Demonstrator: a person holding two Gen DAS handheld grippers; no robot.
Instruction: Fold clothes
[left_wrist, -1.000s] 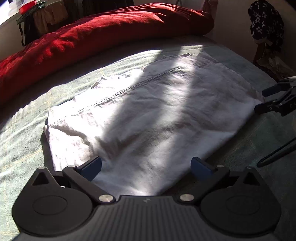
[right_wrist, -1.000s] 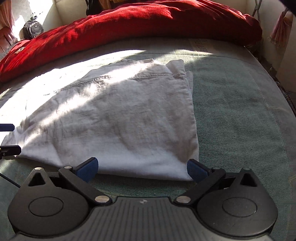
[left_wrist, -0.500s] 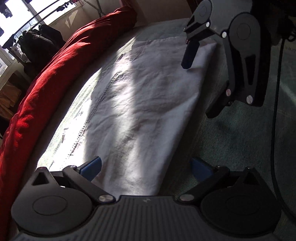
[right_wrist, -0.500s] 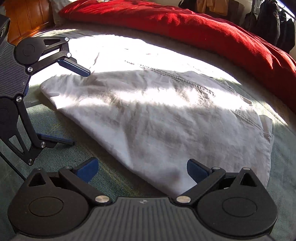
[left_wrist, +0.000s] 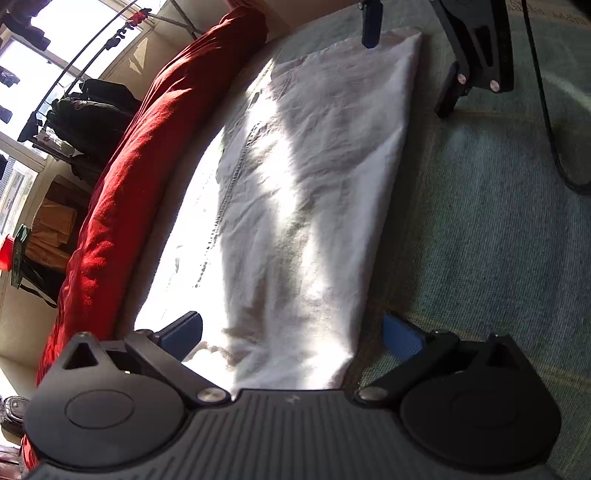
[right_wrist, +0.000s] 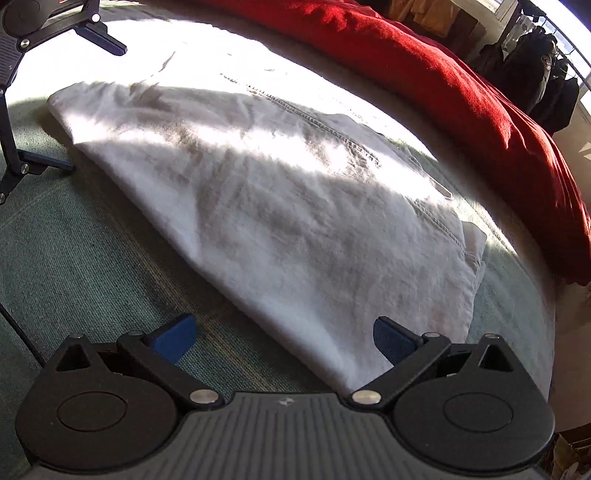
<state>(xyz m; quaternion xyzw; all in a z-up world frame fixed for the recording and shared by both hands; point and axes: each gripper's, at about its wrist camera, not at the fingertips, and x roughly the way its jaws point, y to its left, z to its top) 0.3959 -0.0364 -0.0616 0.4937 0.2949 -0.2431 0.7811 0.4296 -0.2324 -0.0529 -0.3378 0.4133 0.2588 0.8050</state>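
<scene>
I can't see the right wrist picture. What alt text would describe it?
A white folded garment lies flat on a green bed cover, half in sunlight. The open right gripper points at its near corner, the open left gripper is at the far end, and a red blanket lies bunched behind.

Bed and its surroundings

A green woven bed cover (left_wrist: 480, 229) spreads out, with a long red duvet (left_wrist: 122, 192) bunched along its far edge. Beyond the red duvet, dark jackets (right_wrist: 532, 74) hang from a rail by a bright window (left_wrist: 33, 55); a black cable (left_wrist: 546, 110) trails over the cover.
</scene>
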